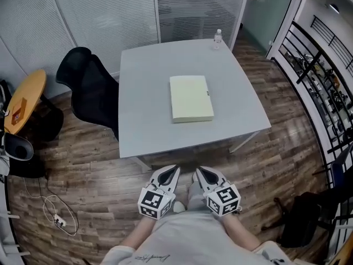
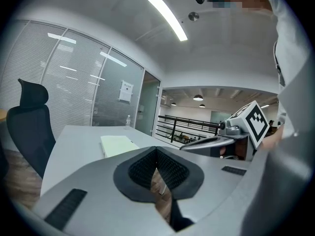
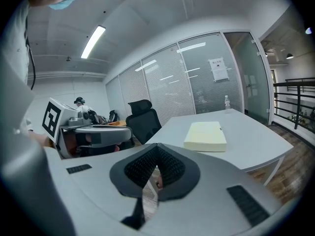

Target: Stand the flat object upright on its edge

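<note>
Two tongs, left tongs [image 1: 175, 169] and right tongs [image 1: 198, 170], one flat yellow object [image 1: 191, 97], two tables [image 1: 143, 93], one bottle [image 1: 217, 38], one chair [image 1: 91, 90]

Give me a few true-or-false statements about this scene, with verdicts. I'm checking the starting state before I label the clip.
1. The pale yellow pad lies flat on the grey table. True.
2. The left hand-held gripper is clamped on the pad. False: its jaws are shut on nothing, and it is short of the table's near edge.
3. A clear bottle stands near the table's far corner. True.
4. The right hand-held gripper has its jaws wide open. False: they are shut and empty.
5. In the head view, the black chair stands at the table's right side. False: it is at the left side.
</note>
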The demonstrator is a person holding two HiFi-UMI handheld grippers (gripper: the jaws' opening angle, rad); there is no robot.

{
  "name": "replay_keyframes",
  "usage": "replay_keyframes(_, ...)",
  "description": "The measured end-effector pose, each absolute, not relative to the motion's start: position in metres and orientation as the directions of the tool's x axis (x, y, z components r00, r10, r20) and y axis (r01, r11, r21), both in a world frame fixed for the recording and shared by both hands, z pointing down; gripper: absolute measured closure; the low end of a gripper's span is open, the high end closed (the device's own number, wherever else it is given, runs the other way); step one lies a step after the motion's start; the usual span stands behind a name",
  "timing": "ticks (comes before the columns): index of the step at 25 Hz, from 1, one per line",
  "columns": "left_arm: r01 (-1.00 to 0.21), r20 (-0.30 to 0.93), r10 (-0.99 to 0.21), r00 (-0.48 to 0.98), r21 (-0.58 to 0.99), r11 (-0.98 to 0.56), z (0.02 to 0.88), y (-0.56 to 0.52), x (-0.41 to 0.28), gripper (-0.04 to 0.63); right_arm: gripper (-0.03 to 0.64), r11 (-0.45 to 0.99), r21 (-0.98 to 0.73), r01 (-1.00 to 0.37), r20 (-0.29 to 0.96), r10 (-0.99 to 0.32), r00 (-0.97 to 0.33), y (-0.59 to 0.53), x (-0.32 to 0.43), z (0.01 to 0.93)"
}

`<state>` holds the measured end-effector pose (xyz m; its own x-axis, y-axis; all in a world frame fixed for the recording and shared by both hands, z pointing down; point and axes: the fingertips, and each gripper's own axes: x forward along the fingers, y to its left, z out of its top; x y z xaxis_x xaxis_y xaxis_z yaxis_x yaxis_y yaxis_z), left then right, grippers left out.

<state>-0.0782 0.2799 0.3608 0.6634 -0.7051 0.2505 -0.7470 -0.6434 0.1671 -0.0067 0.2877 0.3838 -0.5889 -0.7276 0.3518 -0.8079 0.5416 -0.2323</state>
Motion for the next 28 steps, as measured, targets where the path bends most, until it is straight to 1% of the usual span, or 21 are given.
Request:
replay_keyframes(8, -0.767, 0.263, -0.722, 0.639, 0.151, -0.624, 0.361, 0.240, -0.083, 0.584, 0.603, 0.552, -0.249, -0.796, 0.347, -0.717, -0.605, 0.239, -0.003, 0.390)
replay_keyframes(16, -0.778, 0.287, -0.728, 0.623, 0.130, -0.615, 0.360, 0.186, -0.068, 0.584, 0.603, 0.582, -0.268, -0.768, 0.351, -0.684, -0.640, 0.183, 0.015, 0.401)
replay_keyframes(28, -0.814, 0.303, -0.758, 0.578, 0.157, -0.559, 0.363, 0.104, -0.036, 0.584, 0.603, 0.686, -0.272, -0.675, 0.354, -0.580, -0.733, 0.114, 0.022, 0.401)
